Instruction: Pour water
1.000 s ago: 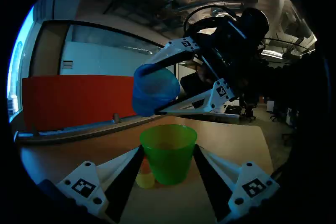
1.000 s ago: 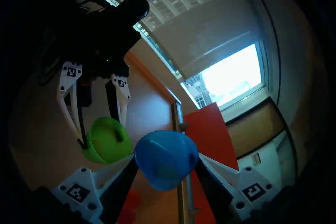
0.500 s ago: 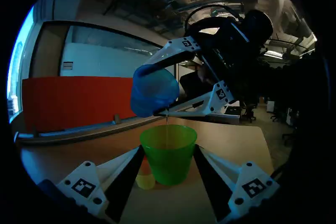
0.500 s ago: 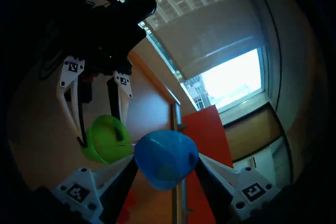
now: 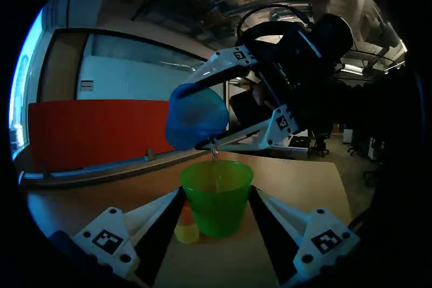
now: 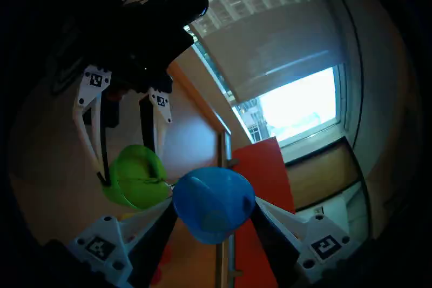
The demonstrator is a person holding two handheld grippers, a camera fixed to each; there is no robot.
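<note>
A green cup (image 5: 217, 196) stands upright on the wooden table (image 5: 302, 180), and my left gripper (image 5: 216, 201) is shut on its sides. Above it my right gripper (image 5: 208, 112) holds a blue cup (image 5: 195, 116) tipped over, its rim just above the green cup's mouth. A thin stream of water (image 5: 215, 153) falls from the blue cup into the green one. In the right gripper view the blue cup (image 6: 213, 209) sits between the right gripper's (image 6: 213, 215) fingers, and the green cup (image 6: 136, 176) lies beyond it, between the left gripper's (image 6: 129, 166) fingers.
A small yellow and orange object (image 5: 187, 226) stands on the table just left of the green cup. An orange panel (image 5: 97, 126) and a rail run along the table's far edge. A bright window (image 6: 294, 101) is beyond.
The blue cup has tipped further over the green cup, and water has begun to run from it. The green cup and left gripper have stayed still.
</note>
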